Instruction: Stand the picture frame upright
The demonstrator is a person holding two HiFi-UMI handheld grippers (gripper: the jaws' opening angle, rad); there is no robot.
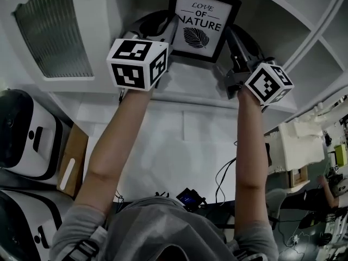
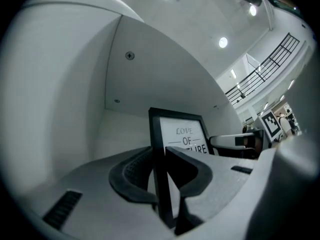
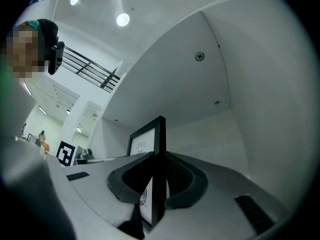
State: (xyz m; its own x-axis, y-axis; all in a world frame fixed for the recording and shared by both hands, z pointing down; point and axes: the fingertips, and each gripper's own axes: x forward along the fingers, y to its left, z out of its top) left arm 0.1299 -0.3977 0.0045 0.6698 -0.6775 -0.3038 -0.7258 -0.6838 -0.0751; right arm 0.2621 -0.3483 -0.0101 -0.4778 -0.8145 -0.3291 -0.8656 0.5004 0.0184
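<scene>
White shelf (image 1: 190,88): left tool (image 1: 166,34) and right tool (image 1: 235,42) clamp picture frame (image 1: 202,22).

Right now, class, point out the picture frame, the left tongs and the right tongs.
picture frame (image 1: 200,22), head view, middle of its white print.
left tongs (image 2: 159,156), left gripper view, midway between tips clamping the frame's edge.
right tongs (image 3: 159,156), right gripper view, midway between tips clamping the opposite edge.
</scene>
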